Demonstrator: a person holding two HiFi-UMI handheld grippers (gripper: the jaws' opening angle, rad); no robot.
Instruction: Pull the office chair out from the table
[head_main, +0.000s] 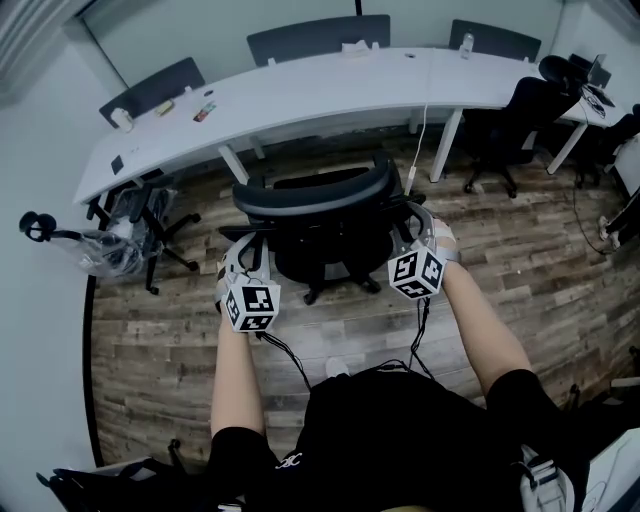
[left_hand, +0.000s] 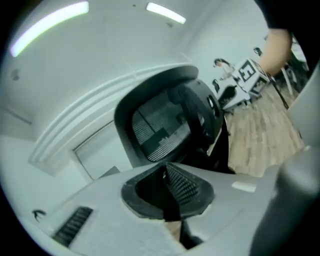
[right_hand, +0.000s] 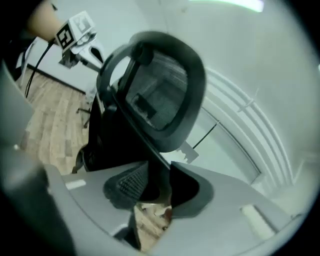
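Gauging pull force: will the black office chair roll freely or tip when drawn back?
The office chair probably rolls easily: its star base sits on smooth plank floor. Tipping seems unlikely: the left gripper and right gripper hold its stiff back frame on both sides.

The floor (head_main: 530, 280) is wood plank. A black swivel chair (head_main: 510, 125) stands at the right, another chair (head_main: 150, 212) wrapped partly in clear plastic at the left, and three dark chair backs (head_main: 318, 38) show along the far side.
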